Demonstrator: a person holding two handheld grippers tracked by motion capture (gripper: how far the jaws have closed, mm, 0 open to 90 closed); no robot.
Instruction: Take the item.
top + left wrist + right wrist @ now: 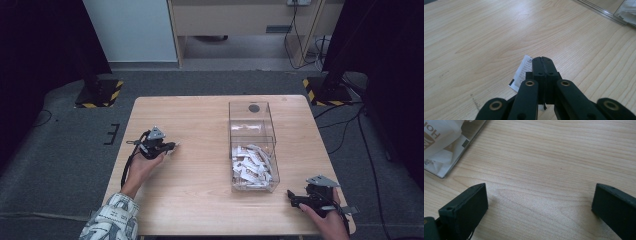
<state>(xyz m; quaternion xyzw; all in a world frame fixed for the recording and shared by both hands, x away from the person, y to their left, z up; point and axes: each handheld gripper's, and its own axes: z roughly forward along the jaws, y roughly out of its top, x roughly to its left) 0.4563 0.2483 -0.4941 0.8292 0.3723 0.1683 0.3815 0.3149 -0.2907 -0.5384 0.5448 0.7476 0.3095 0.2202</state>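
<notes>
We hold one small packet clamped at the left of the counter, our other tool idle.

Our left gripper has its jaws pressed together on a white printed packet, which sticks out to one side just above the wooden counter. Our right gripper rests at the counter's near right corner with its jaws wide apart and nothing between them. Between our hands, nearer the right one, stands a clear plastic box whose near half is heaped with more white packets.
</notes>
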